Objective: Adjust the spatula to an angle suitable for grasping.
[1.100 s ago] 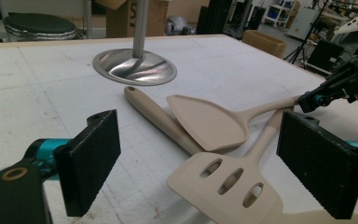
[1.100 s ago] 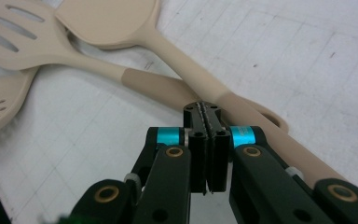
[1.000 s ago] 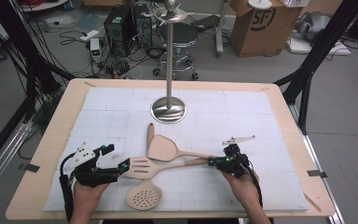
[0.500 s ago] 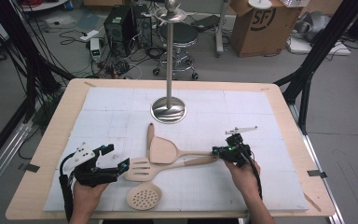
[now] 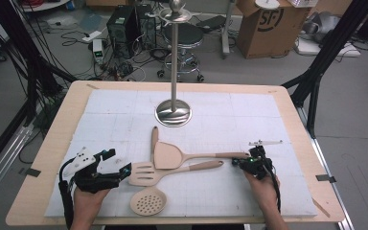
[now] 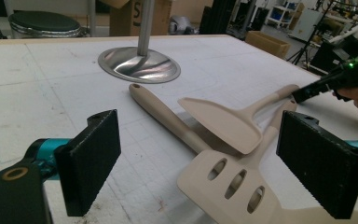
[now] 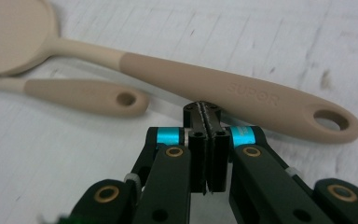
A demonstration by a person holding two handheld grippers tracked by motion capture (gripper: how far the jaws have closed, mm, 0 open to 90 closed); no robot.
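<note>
Wood-coloured utensils, three of them, lie crossed on the white mat (image 5: pixel 220 120), all on my side of the stand base (image 5: pixel 173 114).

Left gripper (image 5: pixel 124 170) sits near-left of the base, well apart from it. Its jaws are wide open and hold nothing. In the left gripper view the slotted turner (image 6: pixel 228 182) has its head just ahead of the gap, not between the pads. No movement there over the last second.

Skimmer (image 5: pixel 148 201) lies nearest me. Its handle runs under the other two and points back toward the base.

Slotted turner head lies just beside the left gripper, with the handle trailing right.

Solid spatula (image 5: pixel 170 155) lies across the turner, closer to the base. Its handle runs out to the near-right.

Right gripper (image 5: pixel 235 162) is near-right of the base. It has just slid right, off the turner's handle end and onto the spatula's handle end. Jaws are fully closed, pad against pad, with nothing gripped. The right gripper view puts the gripper (image 7: pixel 206 112) right against the spatula handle (image 7: pixel 242 95), close to its hanging hole. I can't tell touching from just short.

My read: the spatula is now the target, probably for the stand. The jaws need to open before any pick. It's the top piece, so it should lift without dragging the others.
</note>
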